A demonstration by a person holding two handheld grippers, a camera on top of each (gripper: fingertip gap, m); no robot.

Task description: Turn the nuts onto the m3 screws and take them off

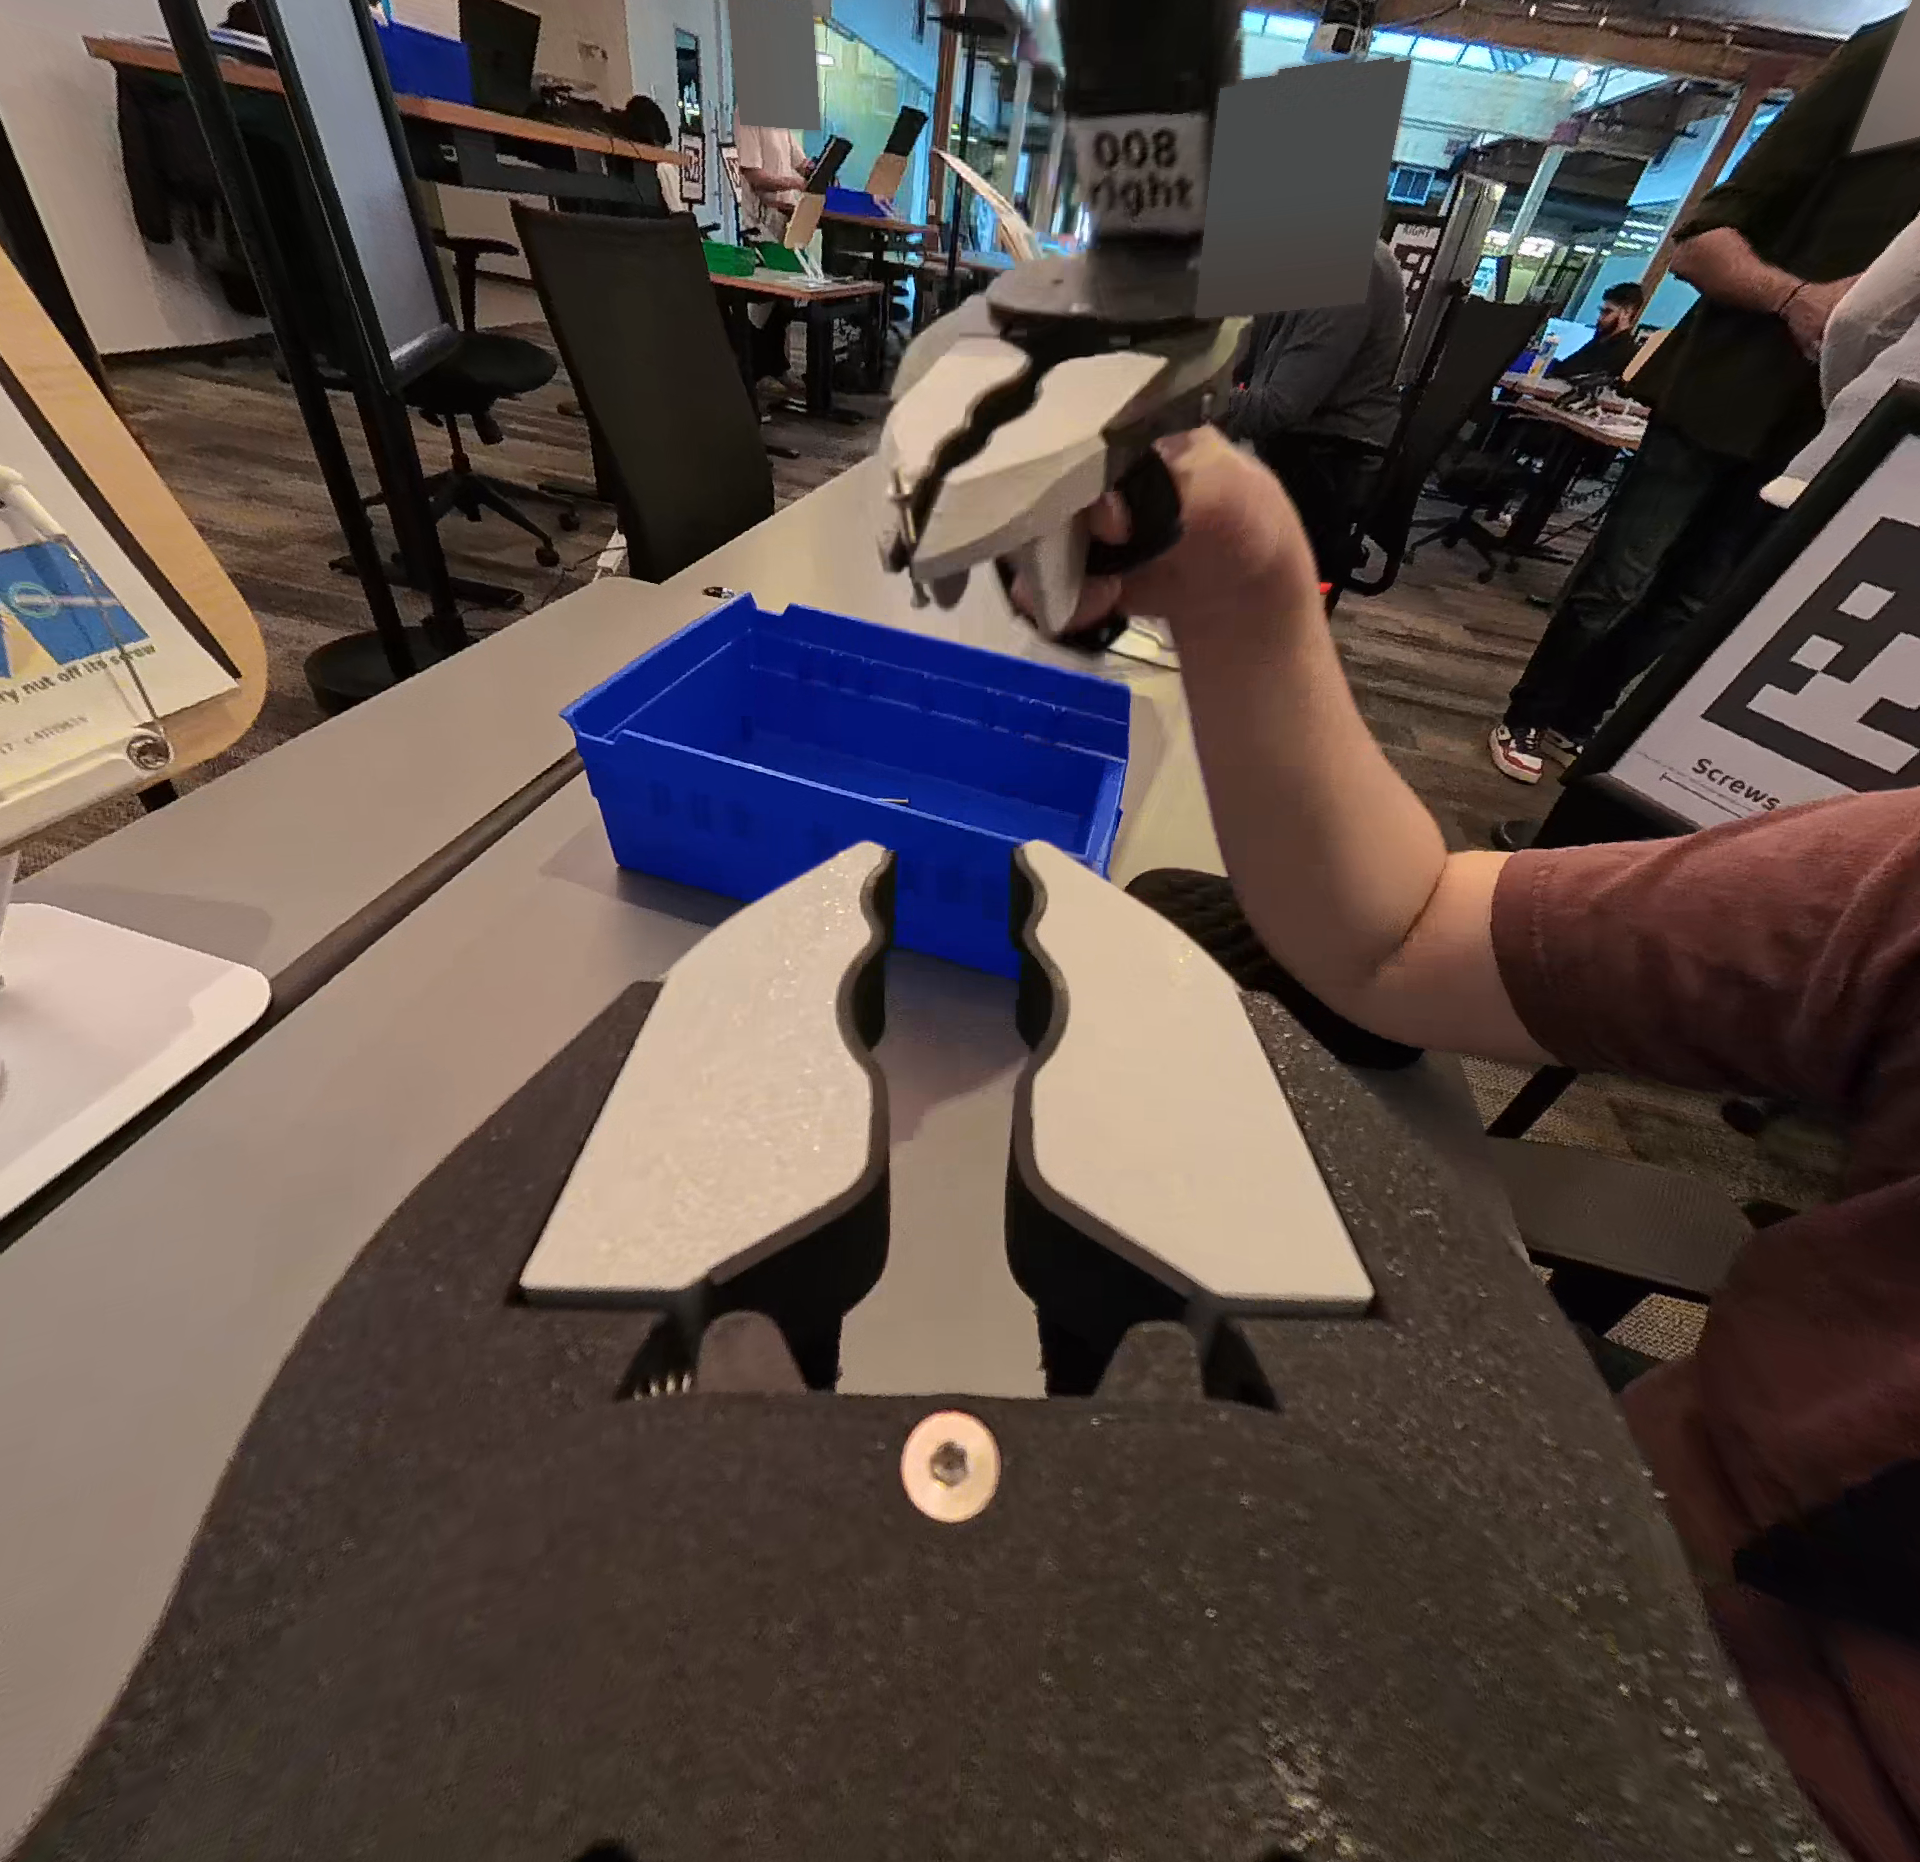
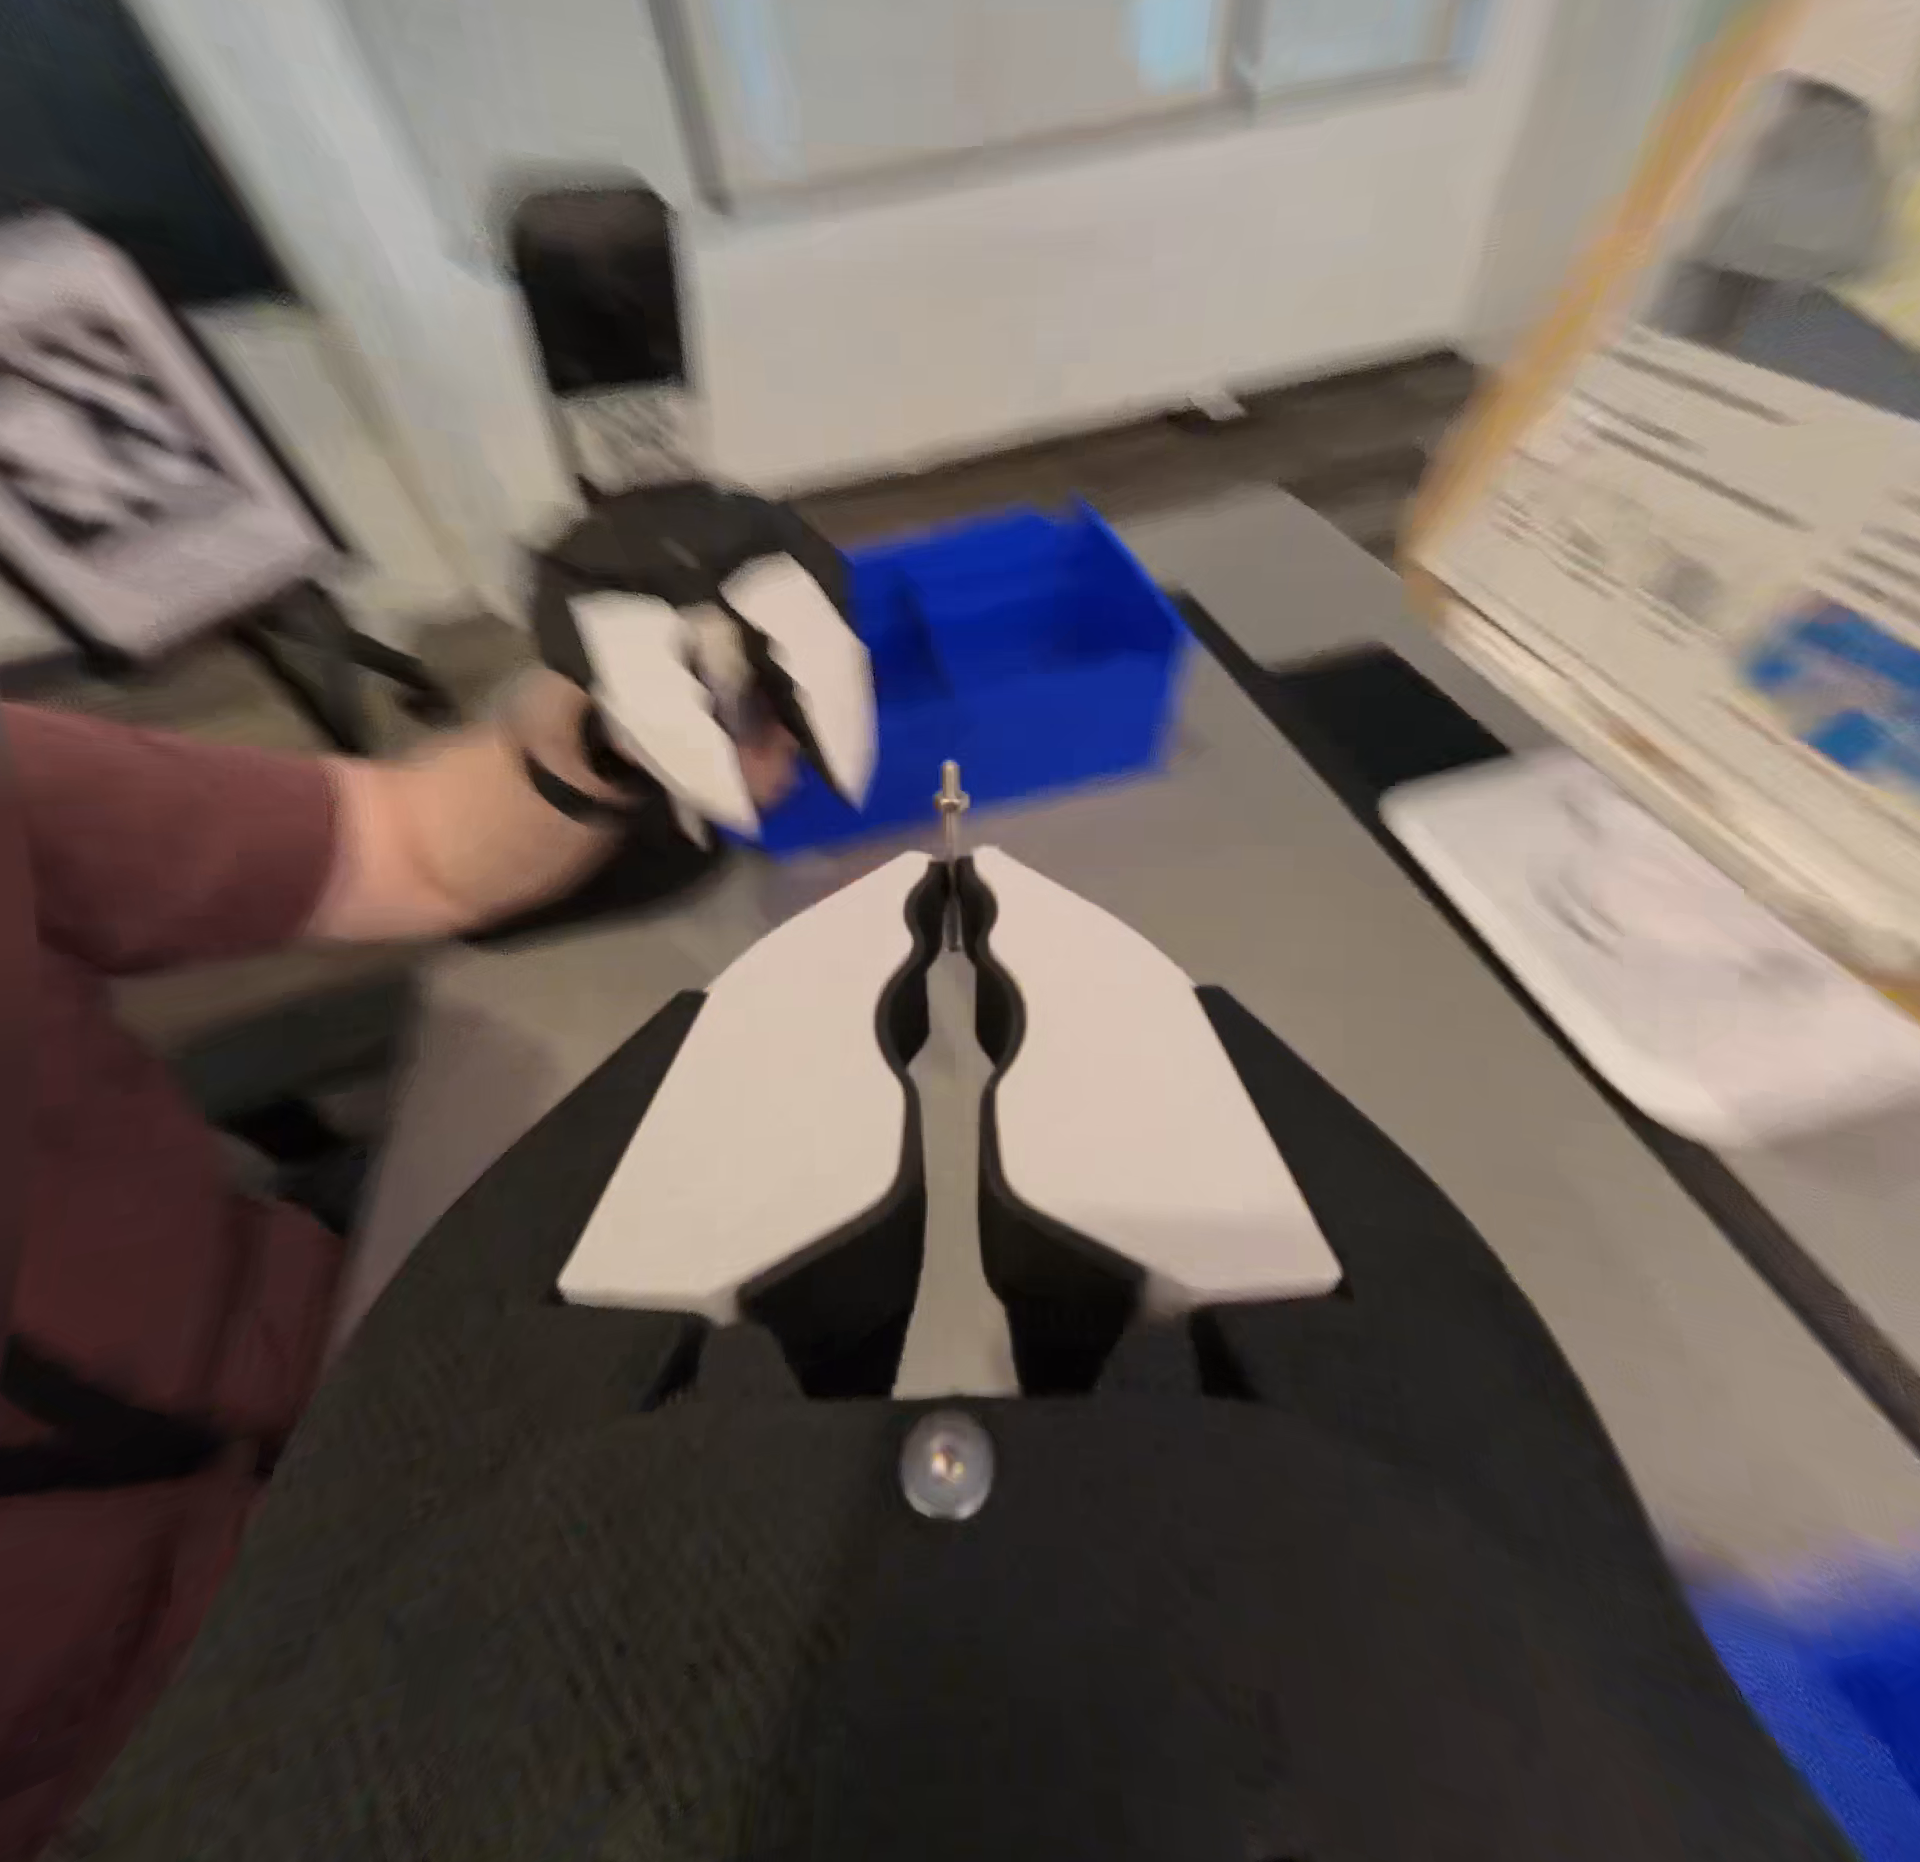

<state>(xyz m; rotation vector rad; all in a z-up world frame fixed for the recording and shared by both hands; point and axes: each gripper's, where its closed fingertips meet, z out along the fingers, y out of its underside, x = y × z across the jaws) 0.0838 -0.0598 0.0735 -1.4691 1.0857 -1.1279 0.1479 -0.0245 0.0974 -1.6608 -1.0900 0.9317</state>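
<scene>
My right gripper [image 2: 951, 856] is shut on a thin metal screw [image 2: 949, 825] that sticks out forward past the tips, with a small nut [image 2: 949, 798] near its far end. In the left wrist view the right gripper [image 1: 914, 534] is held in the air above the far side of a blue bin [image 1: 852, 752]. My left gripper [image 1: 951, 856] is open and empty, low over the grey table [image 1: 416, 981] just in front of the bin. It also shows in the right wrist view [image 2: 795, 810], blurred, close to the left of the screw. A small metal piece [image 1: 891, 802] lies in the bin.
A white stand base [image 1: 114, 1023] with a sign sits on the table at the left. A framed sign with a black-and-white code [image 1: 1829, 669] stands at the right. Office chairs [image 1: 644, 389] and people are beyond the table's far edge. Another blue object [image 2: 1849, 1708] is at the lower right. There is about 8 centimeters between the tips of the two grippers.
</scene>
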